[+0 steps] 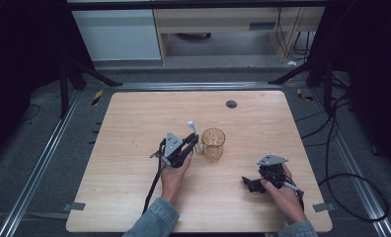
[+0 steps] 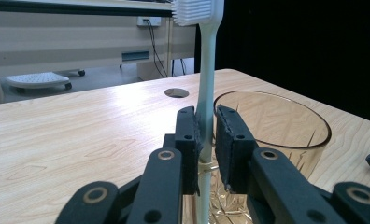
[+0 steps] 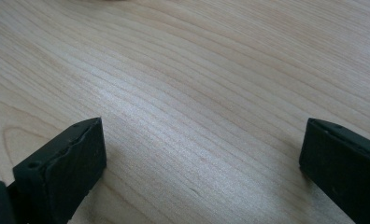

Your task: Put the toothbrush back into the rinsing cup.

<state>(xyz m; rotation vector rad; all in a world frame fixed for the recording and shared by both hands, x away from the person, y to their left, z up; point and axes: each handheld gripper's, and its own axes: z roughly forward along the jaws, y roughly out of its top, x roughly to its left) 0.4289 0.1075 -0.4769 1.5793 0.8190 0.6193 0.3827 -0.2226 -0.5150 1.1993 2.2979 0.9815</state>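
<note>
A pale toothbrush (image 2: 206, 84) stands upright, bristles at the top, clamped between the jaws of my left gripper (image 2: 206, 140). In the high view the left gripper (image 1: 193, 143) sits just left of an amber glass cup (image 1: 213, 143), with the toothbrush (image 1: 191, 127) rising above it. The cup (image 2: 276, 135) stands upright just behind and to the right of the jaws, with its rim at jaw height. My right gripper (image 1: 248, 183) rests low near the table's front right, jaws wide apart over bare wood (image 3: 202, 135), holding nothing.
The light wooden table (image 1: 134, 123) has a round cable hole (image 1: 231, 103) at the back. Cables trail from both grippers toward the front edge. Black frame legs and more cables stand on the floor around the table.
</note>
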